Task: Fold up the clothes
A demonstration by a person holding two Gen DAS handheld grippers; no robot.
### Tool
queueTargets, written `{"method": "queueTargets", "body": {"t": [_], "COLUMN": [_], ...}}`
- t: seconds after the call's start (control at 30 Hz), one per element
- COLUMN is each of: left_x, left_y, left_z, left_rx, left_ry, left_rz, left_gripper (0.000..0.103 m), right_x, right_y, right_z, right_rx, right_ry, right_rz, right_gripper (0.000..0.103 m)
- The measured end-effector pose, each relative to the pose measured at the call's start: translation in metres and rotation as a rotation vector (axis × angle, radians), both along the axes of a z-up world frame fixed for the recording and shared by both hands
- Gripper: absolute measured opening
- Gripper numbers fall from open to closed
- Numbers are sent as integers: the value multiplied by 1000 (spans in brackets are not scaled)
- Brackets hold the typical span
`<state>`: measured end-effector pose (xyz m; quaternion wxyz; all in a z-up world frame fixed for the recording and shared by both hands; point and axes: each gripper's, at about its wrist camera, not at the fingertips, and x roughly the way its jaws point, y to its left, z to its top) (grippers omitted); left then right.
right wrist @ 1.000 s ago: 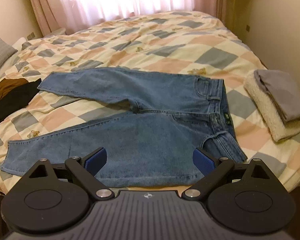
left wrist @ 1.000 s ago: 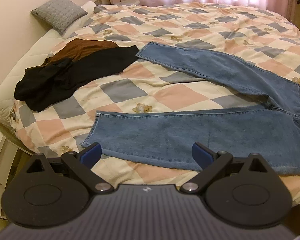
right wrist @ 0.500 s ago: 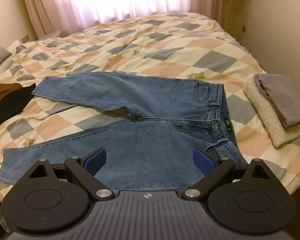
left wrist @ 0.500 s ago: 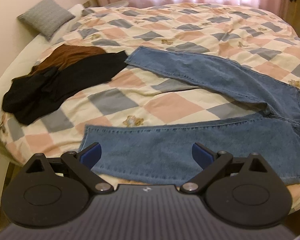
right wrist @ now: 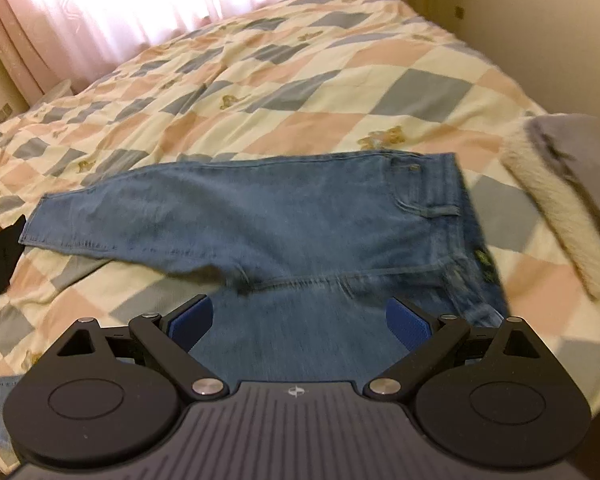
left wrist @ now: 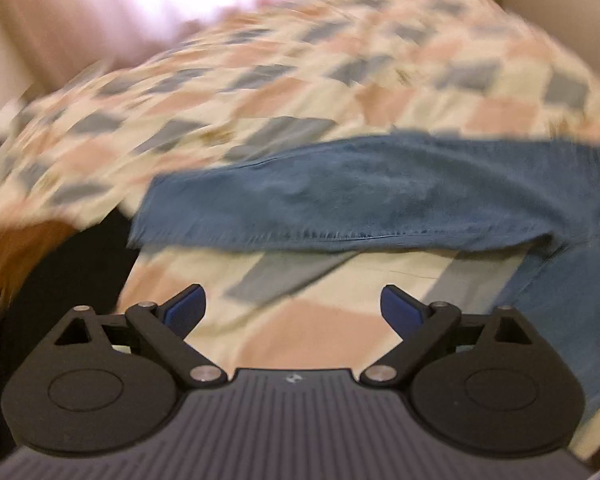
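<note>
A: Start at the left hand-held gripper (left wrist: 292, 306). How do the jaws stand?

B: Wide apart, though they have just been closing a little. Nothing is between the blue pads (left wrist: 186, 310); only bare quilt (left wrist: 308, 332) lies below them. The view is blurred.

A: And outward from there?

B: At twelve o'clock one leg of the jeans (left wrist: 360, 196) crosses the view, its hem edge ending at about ten o'clock. The second leg shows at three to four o'clock. Between the legs is a wedge of open checked quilt. At nine o'clock lies a black garment (left wrist: 76, 264) with a brown garment (left wrist: 16, 252) beside it, just beside the hem.

A: The right hand-held gripper (right wrist: 300, 322)?

B: Jaws wide too, holding nothing. It hangs over the seat of the jeans (right wrist: 284, 220), denim under both pads. The waistband edge runs at about two o'clock.

A: Room around it?

B: From ten to one o'clock the bed is open quilt up to the pink curtain (right wrist: 16, 36). At three o'clock, near the bed's right edge, a folded stack (right wrist: 560, 200): a grey piece on a cream fleecy one, apart from the waistband.

A: Counts?

B: One pair of jeans, two loose dark garments, one stack of two, two grippers.
</note>
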<state>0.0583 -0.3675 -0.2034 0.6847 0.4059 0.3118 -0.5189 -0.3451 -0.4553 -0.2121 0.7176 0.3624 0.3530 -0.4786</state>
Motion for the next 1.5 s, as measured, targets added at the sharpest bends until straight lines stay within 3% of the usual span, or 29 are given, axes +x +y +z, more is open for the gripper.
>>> {"method": "queueTargets", "body": {"t": [0.13,0.17,0.33,0.43,0.7,0.8,0.87,0.93,1.03,1.1,1.13,1.17,1.2,1.27,1.3,1.37,1.5], "left_x": [30,38,74,102,169,186,192,198,206,208,207,207,201,191,188,180,170], "left_y": [-69,-83,-155,-199,-262,-274,-280,-282,-283,-281,-279,-277,-274,-269,-267,-261,-235], "left_z": [-49,-60,-103,-125,-190,-207,-217,-225,-231,-231,-231,-230,-229,-228,-227,-225,-200], "left_rx": [60,60,15,26,185,224,246,250,246,238,234,230,228,223,223,210,121], "left_ry": [0,4,-50,-39,-41,29,57,78,129,159,172,182,151,89,61,-1,-110], "left_rz": [-174,-204,-353,-444,-551,-555,-562,-565,-566,-586,-602,-618,-645,-696,-708,-731,-725], "left_gripper": [61,59,58,60,63,67,79,82,79,68,53,42,39,23,18,8,5], "right_x": [10,13,31,45,81,98,109,117,123,124,124,124,123,123,122,122,120], "right_y": [-47,-59,-124,-173,-288,-309,-317,-322,-321,-319,-318,-317,-317,-314,-312,-301,-265], "right_z": [-37,-45,-86,-106,-147,-161,-170,-178,-188,-195,-196,-197,-197,-193,-191,-180,-148], "right_rx": [26,20,-20,-41,-6,48,102,176,216,240,251,261,272,285,288,226,37], "right_ry": [0,-8,-33,-30,-9,-18,-26,-43,-19,-4,-4,-4,-5,9,23,62,146], "right_rz": [37,54,185,300,569,678,733,776,827,842,846,851,854,864,871,889,915], "right_gripper": [89,89,83,82,82,82,82,84,84,83,78,66,58,16,7,3,3]}}
